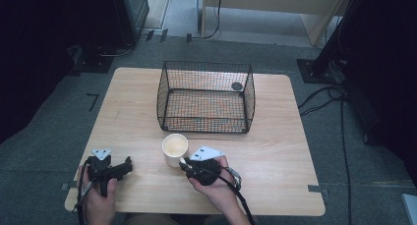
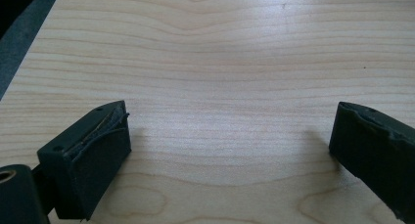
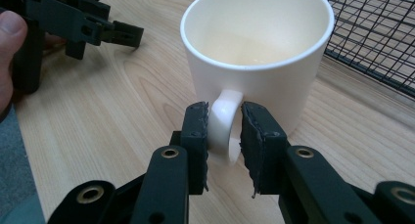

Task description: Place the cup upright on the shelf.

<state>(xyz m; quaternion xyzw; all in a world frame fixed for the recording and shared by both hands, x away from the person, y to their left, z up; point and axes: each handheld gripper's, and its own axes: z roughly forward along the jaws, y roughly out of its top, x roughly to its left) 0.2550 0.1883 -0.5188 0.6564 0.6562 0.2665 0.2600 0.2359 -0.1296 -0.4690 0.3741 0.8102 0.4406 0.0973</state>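
A white mug [image 1: 175, 148] stands upright just before the wire basket [image 1: 205, 97]. The right gripper [image 3: 225, 131] pinches its handle; the left gripper [image 2: 230, 136] gapes wide, empty, its right jaw cropped.

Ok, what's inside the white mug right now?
The white mug looks empty: the right gripper view shows bare cream walls and part of the bottom. The near rim hides the rest of the bottom. The right gripper pinches its handle.
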